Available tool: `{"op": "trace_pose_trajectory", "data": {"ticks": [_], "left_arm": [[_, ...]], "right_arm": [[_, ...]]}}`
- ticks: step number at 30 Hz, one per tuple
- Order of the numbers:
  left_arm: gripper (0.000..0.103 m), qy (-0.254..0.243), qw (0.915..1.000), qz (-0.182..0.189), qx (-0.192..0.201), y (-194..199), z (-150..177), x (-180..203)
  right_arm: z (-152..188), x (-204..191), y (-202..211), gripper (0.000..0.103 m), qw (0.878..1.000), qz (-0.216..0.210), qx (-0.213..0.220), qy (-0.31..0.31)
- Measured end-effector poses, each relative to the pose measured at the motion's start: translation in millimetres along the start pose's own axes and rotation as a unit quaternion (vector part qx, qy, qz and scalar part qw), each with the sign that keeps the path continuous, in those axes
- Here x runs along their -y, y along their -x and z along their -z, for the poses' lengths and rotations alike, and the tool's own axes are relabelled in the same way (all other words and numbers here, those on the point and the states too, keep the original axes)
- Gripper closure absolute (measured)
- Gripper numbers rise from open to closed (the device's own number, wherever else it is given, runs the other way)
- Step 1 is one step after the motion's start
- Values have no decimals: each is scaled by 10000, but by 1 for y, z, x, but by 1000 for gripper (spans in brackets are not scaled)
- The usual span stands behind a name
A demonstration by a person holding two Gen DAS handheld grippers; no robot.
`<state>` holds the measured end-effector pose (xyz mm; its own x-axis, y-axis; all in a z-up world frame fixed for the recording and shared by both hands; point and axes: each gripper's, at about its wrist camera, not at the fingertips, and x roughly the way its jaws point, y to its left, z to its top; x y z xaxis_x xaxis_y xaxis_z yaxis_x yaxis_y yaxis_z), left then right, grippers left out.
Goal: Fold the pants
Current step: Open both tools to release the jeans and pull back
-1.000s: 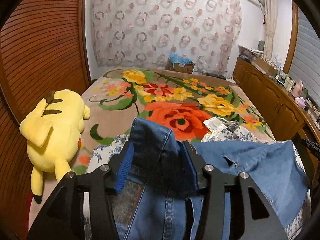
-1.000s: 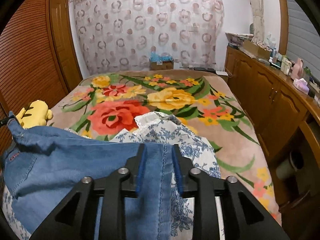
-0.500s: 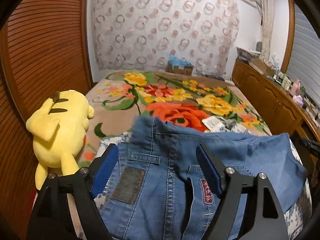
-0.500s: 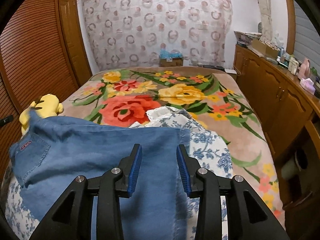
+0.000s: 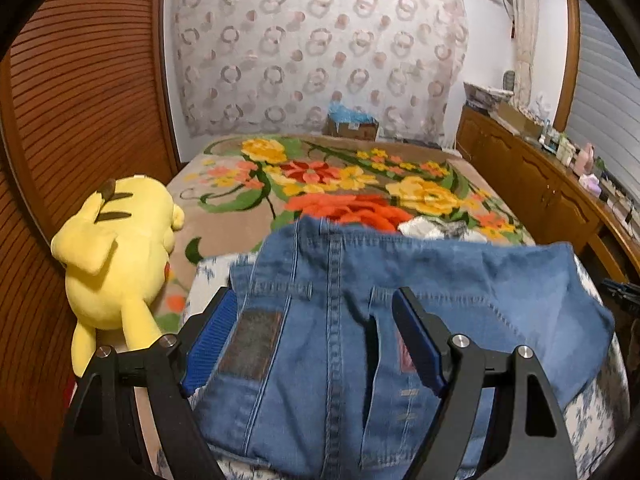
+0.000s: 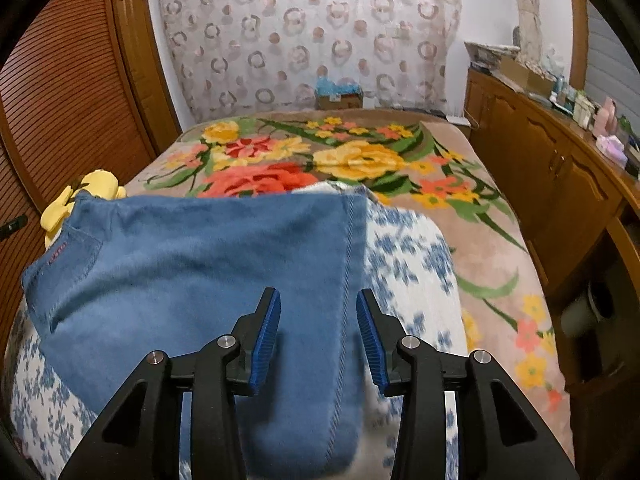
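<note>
Blue denim pants (image 5: pixel 344 312) lie spread on a blue-flowered white cloth (image 5: pixel 596 420) at the near end of the bed. In the left wrist view the waistband, a dark leather patch and a back pocket face me. My left gripper (image 5: pixel 312 316) stands open above that waist part, its blue pads clear of the denim. In the right wrist view a pant leg (image 6: pixel 224 264) with its stitched side seam runs toward me. My right gripper (image 6: pixel 318 312) hangs over that seam; its jaws are opening and the pads do not press the fabric.
A yellow plush toy (image 5: pixel 116 248) lies at the bed's left edge by the slatted wooden doors (image 5: pixel 80 92). The floral blanket (image 6: pixel 360 160) covers the bed beyond. Wooden cabinets (image 6: pixel 560 184) with small items run along the right. A cardboard box (image 5: pixel 352 126) stands by the curtain.
Both grippers let go of the denim and opened. The lifted waist fold dropped flat, and both grippers drew back toward me over the pants.
</note>
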<state>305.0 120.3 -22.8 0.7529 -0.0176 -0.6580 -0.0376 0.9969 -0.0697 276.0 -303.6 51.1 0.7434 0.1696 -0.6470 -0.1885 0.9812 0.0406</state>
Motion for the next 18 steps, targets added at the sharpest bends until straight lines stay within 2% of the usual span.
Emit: {"op": "trace_pose_trajectory", "data": {"ticks": [3,9,14,18], "left_arm": [[23,14,9999,-88,-99,1,13,-8],[42,182,9985,-314,-409,-6,31,-37],[46,277,9966,-335,-694,-20,47,-49],[48,341,9952,-351,-853,-27,59,-54]], "right_arm": [[9,6,5,61,9999,36,-88,-91],[20,8,13,61,9995,30,-226,-224],[26,4,21,60,9992,-27,-269,-296],[34,4,26,52,9989,-41,-320,-334]]}}
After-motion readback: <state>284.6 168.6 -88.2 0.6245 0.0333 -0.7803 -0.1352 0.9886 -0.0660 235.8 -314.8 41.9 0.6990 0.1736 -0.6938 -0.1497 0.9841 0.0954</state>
